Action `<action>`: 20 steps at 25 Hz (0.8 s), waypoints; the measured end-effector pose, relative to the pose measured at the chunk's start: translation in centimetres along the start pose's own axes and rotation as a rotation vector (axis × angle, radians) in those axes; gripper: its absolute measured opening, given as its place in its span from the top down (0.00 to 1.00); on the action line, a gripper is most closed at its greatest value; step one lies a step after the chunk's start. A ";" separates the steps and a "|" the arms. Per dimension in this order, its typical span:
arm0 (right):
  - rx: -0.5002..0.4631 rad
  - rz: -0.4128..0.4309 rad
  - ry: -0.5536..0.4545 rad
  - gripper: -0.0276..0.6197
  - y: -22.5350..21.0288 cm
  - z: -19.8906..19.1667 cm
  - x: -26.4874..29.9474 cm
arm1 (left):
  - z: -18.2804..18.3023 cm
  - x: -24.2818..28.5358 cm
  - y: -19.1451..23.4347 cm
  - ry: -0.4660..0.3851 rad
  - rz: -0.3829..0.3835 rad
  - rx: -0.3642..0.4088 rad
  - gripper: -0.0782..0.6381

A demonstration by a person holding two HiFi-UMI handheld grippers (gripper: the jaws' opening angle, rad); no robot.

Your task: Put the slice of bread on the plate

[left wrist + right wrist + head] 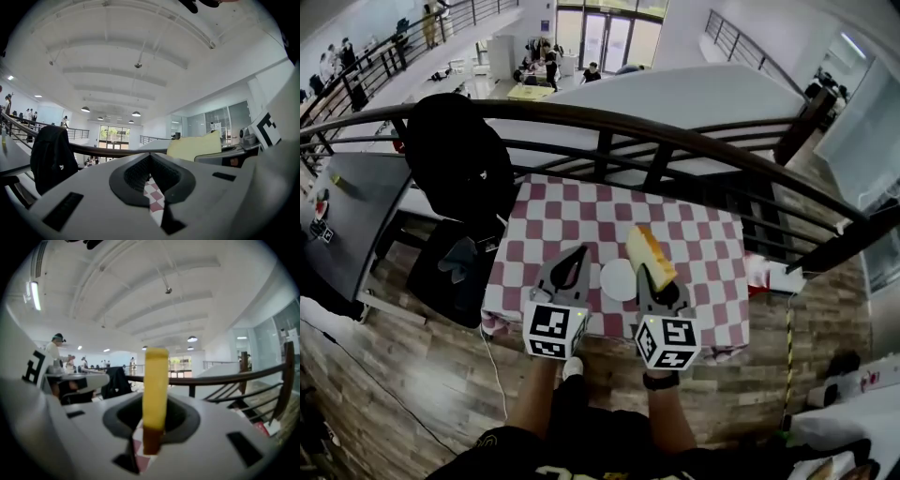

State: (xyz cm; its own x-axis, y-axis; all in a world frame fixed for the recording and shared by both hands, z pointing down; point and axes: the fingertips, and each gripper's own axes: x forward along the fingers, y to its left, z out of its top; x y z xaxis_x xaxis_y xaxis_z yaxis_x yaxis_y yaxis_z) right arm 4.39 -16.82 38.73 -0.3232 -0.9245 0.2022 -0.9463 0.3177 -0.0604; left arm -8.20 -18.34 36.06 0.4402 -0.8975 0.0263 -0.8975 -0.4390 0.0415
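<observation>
A table with a red-and-white checked cloth (pixel 703 244) stands in front of me in the head view. A small white plate (pixel 617 281) lies near its front edge, between my two grippers. My right gripper (pixel 654 279) is shut on the slice of bread (pixel 650 255), yellow with a brown crust, held on edge just right of the plate. In the right gripper view the slice (pixel 155 385) stands upright between the jaws (pixel 153 427). My left gripper (pixel 579 251) is left of the plate, shut and empty (pixel 150 157). From there the bread (pixel 194 146) shows at the right.
A dark railing (pixel 675 141) runs behind the table, with a drop to a lower floor beyond it. A black jacket on a chair (pixel 459 159) stands at the table's left. A grey table (pixel 347 216) is farther left. A white cable (pixel 492 366) trails on the wooden floor.
</observation>
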 end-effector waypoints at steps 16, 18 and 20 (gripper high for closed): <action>0.067 0.213 0.252 0.81 -2.9 -7.3 11.7 | -9.2 10.6 4.3 0.155 -0.033 -0.079 0.87; 0.089 0.218 0.296 0.80 -4.4 -9.5 12.6 | -11.0 11.2 4.1 0.203 -0.028 -0.053 0.87; 0.103 0.207 0.366 0.81 -5.6 -12.5 13.2 | -12.9 11.6 3.8 0.254 -0.029 -0.029 0.87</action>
State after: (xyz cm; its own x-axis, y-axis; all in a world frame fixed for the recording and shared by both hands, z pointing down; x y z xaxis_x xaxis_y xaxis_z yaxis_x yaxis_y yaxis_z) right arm 5.53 -28.17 53.93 -0.5000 -0.7018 0.5074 -0.8635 0.4489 -0.2300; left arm -6.14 -29.83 49.45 0.4615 -0.8436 0.2744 -0.8849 -0.4598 0.0746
